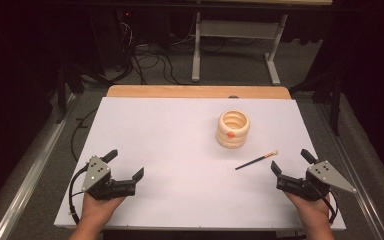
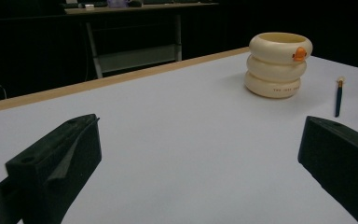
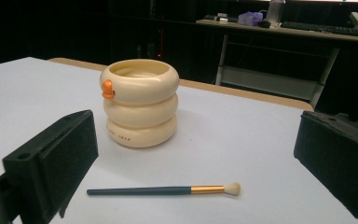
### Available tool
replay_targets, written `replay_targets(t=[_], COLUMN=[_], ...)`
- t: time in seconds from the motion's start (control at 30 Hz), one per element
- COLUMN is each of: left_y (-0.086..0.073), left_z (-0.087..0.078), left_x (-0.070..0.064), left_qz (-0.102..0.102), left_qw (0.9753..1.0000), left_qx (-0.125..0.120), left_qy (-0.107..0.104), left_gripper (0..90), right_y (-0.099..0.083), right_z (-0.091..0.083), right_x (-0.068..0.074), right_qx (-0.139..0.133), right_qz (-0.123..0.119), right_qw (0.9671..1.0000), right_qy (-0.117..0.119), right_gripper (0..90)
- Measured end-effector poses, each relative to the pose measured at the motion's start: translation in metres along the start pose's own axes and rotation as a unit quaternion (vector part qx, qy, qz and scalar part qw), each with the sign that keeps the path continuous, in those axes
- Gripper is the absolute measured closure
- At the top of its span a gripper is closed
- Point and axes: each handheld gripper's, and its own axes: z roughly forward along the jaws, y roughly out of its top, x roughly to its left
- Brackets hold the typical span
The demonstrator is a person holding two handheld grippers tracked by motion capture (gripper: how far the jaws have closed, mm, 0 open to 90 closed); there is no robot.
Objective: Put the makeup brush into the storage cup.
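Both grippers rested at the near edge of the white-covered table point(image 1: 180, 130), the left gripper point(image 1: 126, 164) and the right gripper point(image 1: 290, 161) each with jaws spread wide and empty. Just ahead of the right one lay a slim dark-handled makeup brush with a gold ferrule and pale bristles point(image 3: 168, 190), flat on the surface, near the cream three-ringed ceramic pot with an orange duck bill point(image 3: 140, 105) but not touching it. Nothing seemed begun: picking up the brush, and probably standing it in the pot, remained.

White tabletop point(image 1: 180, 150) at frame centre, cream ringed holder point(image 1: 233, 129) with an orange spot right of centre, dark-handled brush point(image 1: 256, 160) lying slantwise just below it, left tool point(image 1: 125, 167) at lower left and right tool point(image 1: 290, 162) at lower right, both hand-held with jaws apart, gripping nothing.
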Motion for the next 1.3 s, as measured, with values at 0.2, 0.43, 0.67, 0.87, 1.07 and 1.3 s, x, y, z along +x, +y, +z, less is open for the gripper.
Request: replay_targets(t=[0.2,0.43,0.67,0.87,1.07,1.3], left_y=[-0.0001,-0.0004,-0.0005,-0.0009,-0.0009,-0.0009], left_z=[0.0001,0.0002,0.0,0.0006,0.0004,0.0005], left_x=[-0.0008,-0.0003,0.0006,0.0007,0.0006,0.0009], left_qz=[-0.003,-0.009,-0.009,-0.009,-0.01,-0.008], left_qw=[1.0,0.9999,0.9999,0.9999,0.9999,0.9999], left_qx=[-0.001,-0.002,-0.002,-0.001,-0.001,0.0], left_qy=[-0.004,-0.007,-0.007,-0.006,-0.006,-0.007], left_gripper=[0.1,0.1,0.1,0.1,0.1,0.1], right_y=[-0.0007,-0.0014,-0.0021,-0.0028,-0.003,-0.0036], right_z=[-0.0007,-0.0007,-0.0007,0.0,-0.0003,0.0008], right_x=[-0.0003,0.0006,0.0002,-0.0006,-0.0006,-0.0007], right_qx=[0.001,0.004,0.005,0.003,0.005,0.009], right_qz=[0.0,0.0,0.001,0.003,0.003,0.0], right_qw=[1.0,1.0,1.0,1.0,1.0,1.0], right_qy=[-0.001,-0.002,-0.003,-0.003,-0.004,-0.004], right_gripper=[0.8,0.8,0.8,0.8,0.8,0.8])
